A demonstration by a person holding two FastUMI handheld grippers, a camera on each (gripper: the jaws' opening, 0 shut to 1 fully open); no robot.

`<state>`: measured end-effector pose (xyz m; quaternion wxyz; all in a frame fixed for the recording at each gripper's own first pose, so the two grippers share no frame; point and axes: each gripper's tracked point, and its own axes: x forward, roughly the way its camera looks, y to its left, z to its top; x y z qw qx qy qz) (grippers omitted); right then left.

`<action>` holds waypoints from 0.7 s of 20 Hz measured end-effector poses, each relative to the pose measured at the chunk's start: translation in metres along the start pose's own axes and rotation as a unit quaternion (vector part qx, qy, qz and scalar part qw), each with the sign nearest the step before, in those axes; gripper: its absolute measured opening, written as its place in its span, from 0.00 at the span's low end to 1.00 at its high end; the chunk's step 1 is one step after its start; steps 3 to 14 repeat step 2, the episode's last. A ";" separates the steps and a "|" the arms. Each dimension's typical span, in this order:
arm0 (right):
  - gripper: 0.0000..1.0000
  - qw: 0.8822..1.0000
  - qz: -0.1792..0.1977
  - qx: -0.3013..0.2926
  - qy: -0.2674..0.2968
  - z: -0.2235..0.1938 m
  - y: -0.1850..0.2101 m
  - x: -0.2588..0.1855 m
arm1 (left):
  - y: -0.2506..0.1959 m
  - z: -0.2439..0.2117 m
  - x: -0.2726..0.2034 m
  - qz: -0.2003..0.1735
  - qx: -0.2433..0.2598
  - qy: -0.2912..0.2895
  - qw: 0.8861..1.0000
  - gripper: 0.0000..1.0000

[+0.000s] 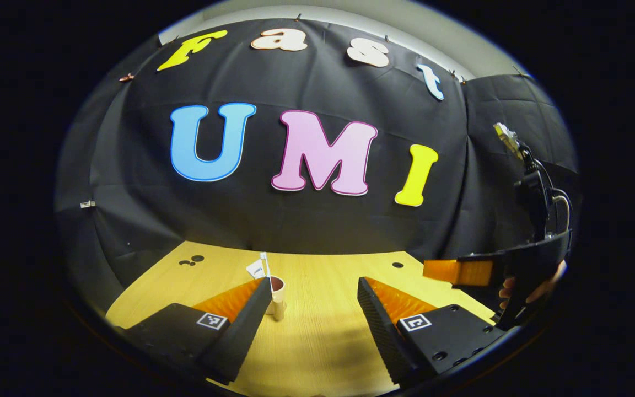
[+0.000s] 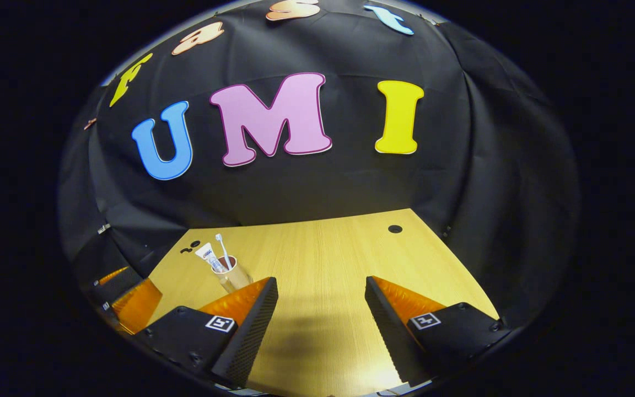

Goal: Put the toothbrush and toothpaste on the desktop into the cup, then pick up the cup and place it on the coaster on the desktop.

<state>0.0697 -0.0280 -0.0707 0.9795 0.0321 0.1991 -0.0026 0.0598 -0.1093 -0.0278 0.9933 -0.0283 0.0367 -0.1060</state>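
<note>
A small clear cup (image 2: 230, 280) stands upright on the wooden desktop (image 2: 323, 248), left of my right gripper (image 2: 321, 281). A white toothpaste tube (image 2: 208, 256) and a white toothbrush (image 2: 222, 246) stick up out of it. In the left gripper view the cup (image 1: 278, 296) sits just beyond the left finger, partly hidden by it, with the toothpaste (image 1: 255, 269) and toothbrush (image 1: 264, 260) above the rim. My left gripper (image 1: 315, 284) is open and holds nothing. The right gripper is open too, with bare desk between its fingers.
The right gripper (image 1: 459, 272) and the hand (image 1: 516, 289) holding it hover at the right of the left gripper view. The left gripper (image 2: 125, 293) shows at the far left of the right gripper view. A black grommet hole (image 2: 394, 229) lies near the desk's back edge.
</note>
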 end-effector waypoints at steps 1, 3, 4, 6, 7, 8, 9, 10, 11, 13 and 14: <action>0.98 1.000 0.003 -0.002 0.005 -0.004 0.000 0.002 | -0.001 0.002 -0.001 0.001 0.000 -0.002 1.000 0.98; 0.99 1.000 0.003 -0.003 0.006 -0.004 -0.002 0.004 | 0.000 0.001 0.001 0.004 0.000 -0.001 1.000 0.98; 0.99 1.000 0.003 -0.003 0.006 -0.004 -0.002 0.004 | 0.000 0.001 0.001 0.004 0.000 -0.001 1.000 0.98; 0.99 1.000 0.003 -0.003 0.006 -0.004 -0.002 0.004 | 0.000 0.001 0.001 0.004 0.000 -0.001 1.000 0.98; 0.99 1.000 0.003 -0.003 0.006 -0.004 -0.002 0.004 | 0.000 0.001 0.001 0.004 0.000 -0.001 1.000 0.98; 0.99 1.000 0.003 -0.003 0.006 -0.004 -0.002 0.004 | 0.000 0.001 0.001 0.004 0.000 -0.001 1.000 0.98; 0.99 1.000 0.003 -0.003 0.006 -0.004 -0.002 0.004 | 0.000 0.001 0.001 0.004 0.000 -0.001 1.000 0.98; 0.99 1.000 0.003 -0.003 0.006 -0.004 -0.002 0.004 | 0.000 0.001 0.001 0.004 0.000 -0.001 1.000 0.98; 0.99 1.000 0.003 -0.003 0.006 -0.004 -0.002 0.004 | 0.000 0.001 0.001 0.004 0.000 -0.001 1.000 0.98; 0.99 1.000 0.003 -0.003 0.006 -0.004 -0.002 0.004 | 0.000 0.001 0.001 0.004 0.000 -0.001 1.000 0.98; 0.99 1.000 0.003 -0.003 0.006 -0.004 -0.002 0.004 | 0.000 0.001 0.001 0.004 0.000 -0.001 1.000 0.98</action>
